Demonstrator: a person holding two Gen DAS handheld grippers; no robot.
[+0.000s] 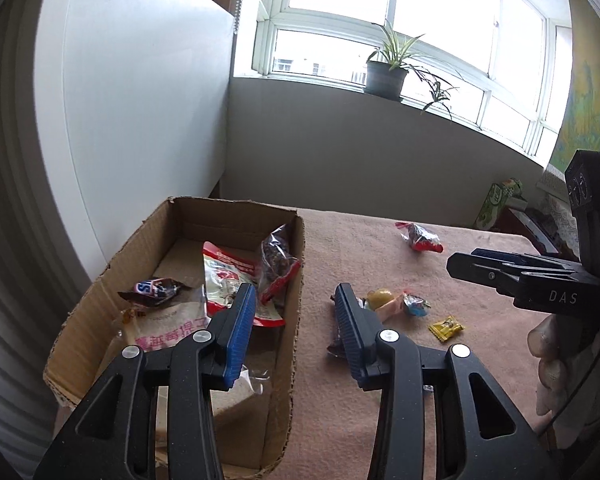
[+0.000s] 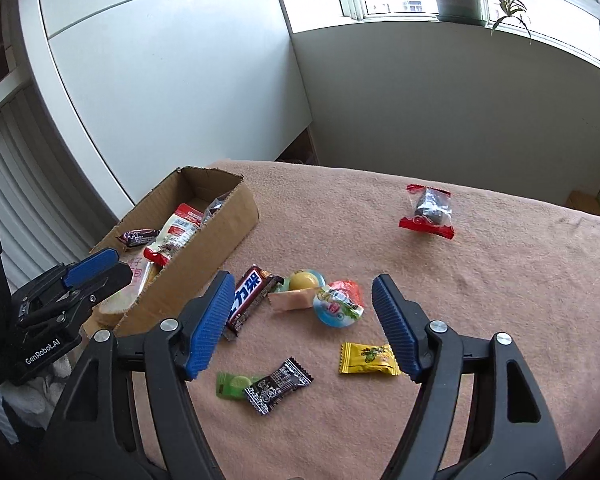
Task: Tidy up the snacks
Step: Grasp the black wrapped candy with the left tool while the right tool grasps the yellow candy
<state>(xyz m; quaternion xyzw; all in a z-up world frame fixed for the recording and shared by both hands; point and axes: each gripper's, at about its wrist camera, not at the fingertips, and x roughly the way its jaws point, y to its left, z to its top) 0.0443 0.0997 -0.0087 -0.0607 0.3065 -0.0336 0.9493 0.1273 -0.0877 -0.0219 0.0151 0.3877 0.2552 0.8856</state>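
Observation:
A cardboard box (image 1: 284,320) (image 2: 220,236) sits at the left of the pink cloth and holds several snack packets, among them a red-and-white pack (image 1: 228,276). My left gripper (image 1: 296,300) is open and empty, straddling the box's right wall. My right gripper (image 2: 304,292) is open and empty above loose snacks: a dark chocolate bar (image 2: 252,296), a yellow ball candy (image 2: 304,280), a round jelly cup (image 2: 338,308), a yellow packet (image 2: 368,358), a black candy (image 2: 278,386) and a green candy (image 2: 232,384). A red-ended packet (image 2: 430,212) (image 1: 420,238) lies farther off.
The pink cloth (image 2: 480,300) covers the table. A white cabinet (image 1: 140,100) stands behind the box. A potted plant (image 1: 386,72) is on the windowsill. A green box (image 1: 496,200) stands at the far right edge. The right gripper also shows in the left wrist view (image 1: 500,272).

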